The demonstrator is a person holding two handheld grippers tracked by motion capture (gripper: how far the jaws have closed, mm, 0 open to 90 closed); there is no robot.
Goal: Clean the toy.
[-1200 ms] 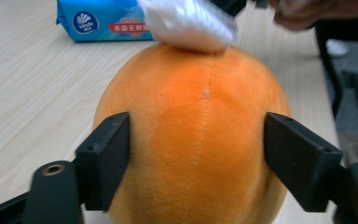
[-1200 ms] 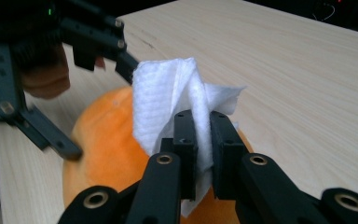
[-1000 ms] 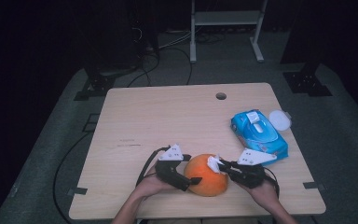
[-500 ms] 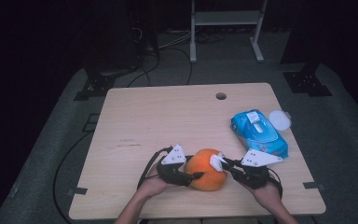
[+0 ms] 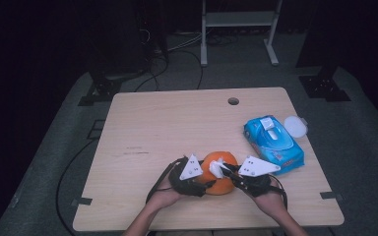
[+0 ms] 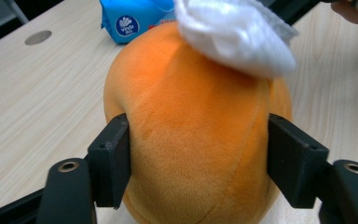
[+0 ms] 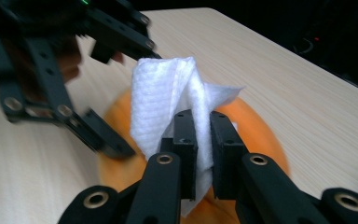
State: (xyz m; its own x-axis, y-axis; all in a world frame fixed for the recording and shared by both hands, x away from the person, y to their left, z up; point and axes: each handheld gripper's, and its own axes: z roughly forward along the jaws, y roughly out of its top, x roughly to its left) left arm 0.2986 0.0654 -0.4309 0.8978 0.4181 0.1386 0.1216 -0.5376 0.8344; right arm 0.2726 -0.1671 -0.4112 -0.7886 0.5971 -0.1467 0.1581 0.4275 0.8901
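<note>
Dark lab, cables (image 5: 177,46), metal stand (image 5: 238,19), table (image 5: 177,123)

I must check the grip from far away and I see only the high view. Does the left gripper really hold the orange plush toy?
Observer: Yes. In the left gripper view the left gripper has both pads pressed into the sides of the orange plush toy.
Operator: And the white thing on top?
Observer: It is a white wipe, clamped in the shut right gripper.
Operator: Does the wipe touch the toy?
Observer: Yes, it rests on the toy's top.
</note>
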